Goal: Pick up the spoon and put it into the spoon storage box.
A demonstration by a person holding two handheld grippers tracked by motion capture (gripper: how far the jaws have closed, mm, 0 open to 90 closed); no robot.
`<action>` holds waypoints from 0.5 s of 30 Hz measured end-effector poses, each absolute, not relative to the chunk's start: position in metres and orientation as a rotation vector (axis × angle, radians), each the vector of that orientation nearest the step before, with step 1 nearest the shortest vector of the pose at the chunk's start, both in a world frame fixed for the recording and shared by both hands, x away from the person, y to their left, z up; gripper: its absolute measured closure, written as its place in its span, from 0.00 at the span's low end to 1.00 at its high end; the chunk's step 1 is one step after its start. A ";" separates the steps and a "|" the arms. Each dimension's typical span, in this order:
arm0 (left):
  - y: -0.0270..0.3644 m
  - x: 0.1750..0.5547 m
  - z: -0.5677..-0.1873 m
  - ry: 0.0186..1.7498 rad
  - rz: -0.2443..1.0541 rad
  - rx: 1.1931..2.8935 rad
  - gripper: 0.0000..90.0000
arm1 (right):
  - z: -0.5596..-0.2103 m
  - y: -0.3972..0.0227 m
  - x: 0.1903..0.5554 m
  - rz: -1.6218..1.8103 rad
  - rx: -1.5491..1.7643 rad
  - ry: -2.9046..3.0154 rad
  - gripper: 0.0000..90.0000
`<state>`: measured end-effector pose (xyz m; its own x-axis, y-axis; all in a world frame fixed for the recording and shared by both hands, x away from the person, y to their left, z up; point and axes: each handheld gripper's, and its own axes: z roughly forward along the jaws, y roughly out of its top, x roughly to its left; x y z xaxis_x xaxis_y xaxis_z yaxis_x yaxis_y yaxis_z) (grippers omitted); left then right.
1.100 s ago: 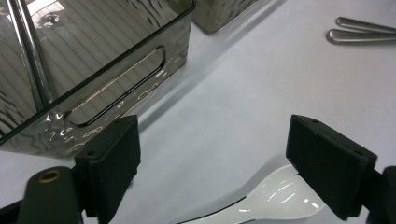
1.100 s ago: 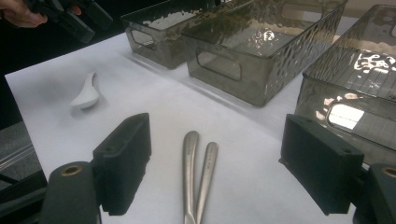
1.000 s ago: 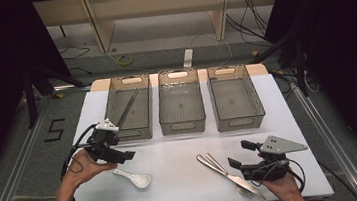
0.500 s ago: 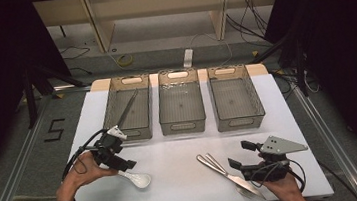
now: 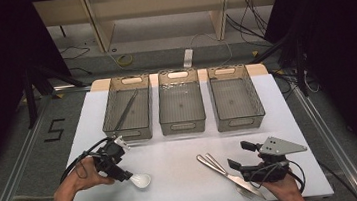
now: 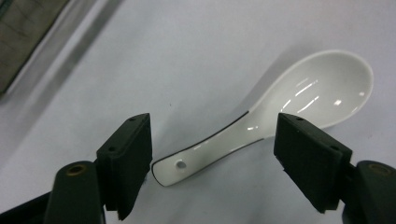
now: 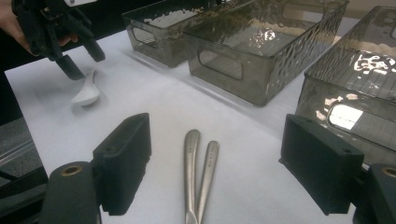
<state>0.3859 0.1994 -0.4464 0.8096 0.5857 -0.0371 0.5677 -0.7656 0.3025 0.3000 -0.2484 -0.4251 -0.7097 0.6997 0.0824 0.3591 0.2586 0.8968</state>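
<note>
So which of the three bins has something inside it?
The left bin: a long thin metal piece lies in it. The middle and right bins look empty.

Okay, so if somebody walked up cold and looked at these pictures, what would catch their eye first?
Probably the white ceramic spoon lying on the white table at the near left, its handle framed by the open jaws of the left gripper. Next, the three smoky see-through bins lined up across the far side, the leftmost holding a long thin utensil. At the near right, two metal utensils lie side by side before the open right gripper.
</note>
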 end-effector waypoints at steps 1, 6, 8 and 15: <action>0.200 0.385 -0.447 0.861 0.086 2.718 0.31 | -0.425 -0.249 0.300 1.434 0.972 2.203 0.28; 0.200 0.384 -0.452 0.839 0.096 2.729 0.36 | -0.425 -0.248 0.299 1.430 0.971 2.205 0.28; 0.200 0.383 -0.453 0.814 0.091 2.742 0.38 | -0.425 -0.247 0.299 1.428 0.968 2.205 0.28; 0.197 0.383 -0.458 0.751 0.090 2.783 0.41 | -0.425 -0.248 0.299 1.430 0.969 2.207 0.28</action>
<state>0.3830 0.1966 -0.4576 0.8646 0.5024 -0.0069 0.4865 -0.8336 0.2616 0.2994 -0.2478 -0.4248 -0.7106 0.6989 0.0808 0.3592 0.2617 0.8958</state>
